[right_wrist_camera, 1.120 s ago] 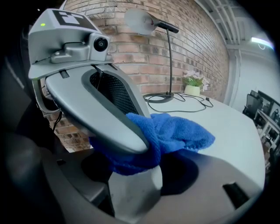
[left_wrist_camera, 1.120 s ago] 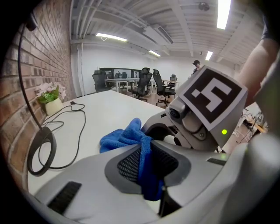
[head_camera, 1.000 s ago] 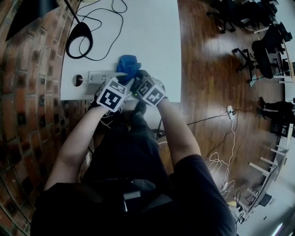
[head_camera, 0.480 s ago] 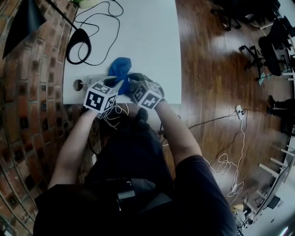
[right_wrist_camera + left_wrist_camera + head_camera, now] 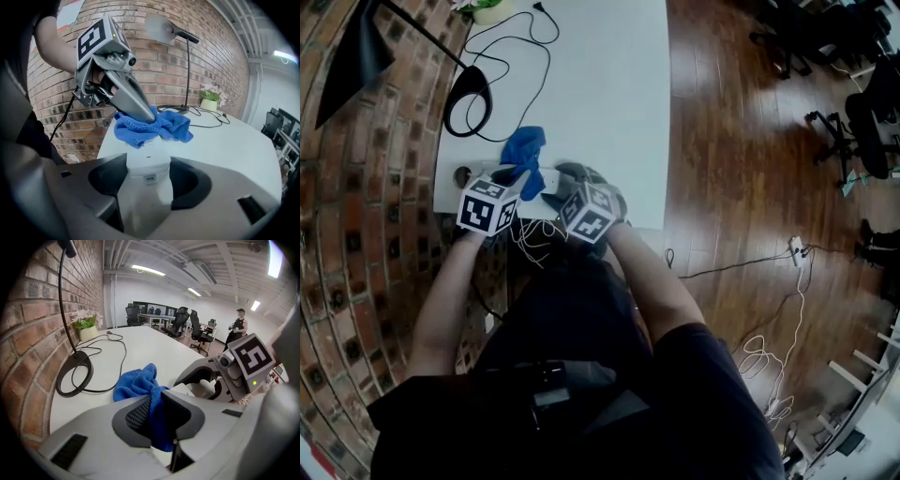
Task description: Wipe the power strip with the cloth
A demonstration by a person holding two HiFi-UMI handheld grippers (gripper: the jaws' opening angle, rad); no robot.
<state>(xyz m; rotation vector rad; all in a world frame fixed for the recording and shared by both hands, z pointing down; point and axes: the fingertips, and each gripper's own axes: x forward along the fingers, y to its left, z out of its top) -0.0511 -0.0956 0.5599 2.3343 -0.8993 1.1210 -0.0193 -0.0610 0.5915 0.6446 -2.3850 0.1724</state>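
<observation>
A white power strip (image 5: 144, 161) lies along the near edge of the white table (image 5: 609, 103). My right gripper (image 5: 145, 187) is shut on its near end. A blue cloth (image 5: 136, 380) is bunched over the strip's far end, and a fold of it is pinched in my left gripper (image 5: 157, 417), which is shut on it. In the right gripper view the left gripper (image 5: 140, 110) presses the cloth (image 5: 152, 126) down onto the strip. In the head view the cloth (image 5: 523, 148) sits just beyond the two marker cubes.
A black desk lamp with a ring base (image 5: 469, 89) and its looping cable stand at the table's far left, by the brick wall (image 5: 366, 187). A potted plant (image 5: 492, 9) is at the back. A person (image 5: 239, 326) stands across the room among office chairs.
My left gripper has slid the blue cloth leftward along the power strip toward the brick wall. The right gripper has kept its hold in place.
</observation>
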